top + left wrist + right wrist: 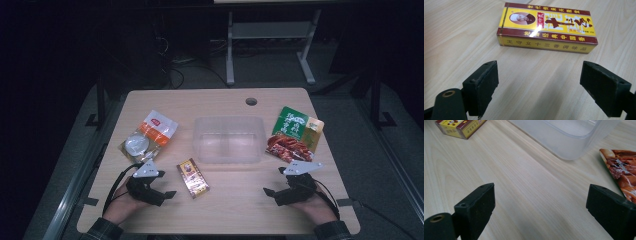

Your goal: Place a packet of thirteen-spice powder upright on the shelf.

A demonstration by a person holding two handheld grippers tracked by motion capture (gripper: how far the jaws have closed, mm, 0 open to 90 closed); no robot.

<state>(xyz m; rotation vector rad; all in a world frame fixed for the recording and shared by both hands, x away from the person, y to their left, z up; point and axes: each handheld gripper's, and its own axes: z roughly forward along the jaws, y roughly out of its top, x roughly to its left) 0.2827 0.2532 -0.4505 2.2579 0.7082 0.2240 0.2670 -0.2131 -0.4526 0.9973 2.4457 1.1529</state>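
Observation:
A yellow and dark red box [192, 177] [546, 26] lies flat on the wooden table [230, 210], just right of my left gripper [167, 195] [546, 85]. That gripper rests near the front left, open, nothing between its jaws, facing the box. My right gripper [267, 192] [541, 210] sits at the front right, open and empty, pointed left toward the middle. A clear plastic tub [228, 139] [569, 137] stands mid-table. A green and red food pouch [295, 135] [621, 170] lies right of the tub. An orange and white packet [148, 136] lies left of it.
A round cable hole [251, 101] sits near the table's far edge. A white desk frame [270, 40] stands on the dark floor beyond the table. Bare wood stretches between the two grippers along the front edge.

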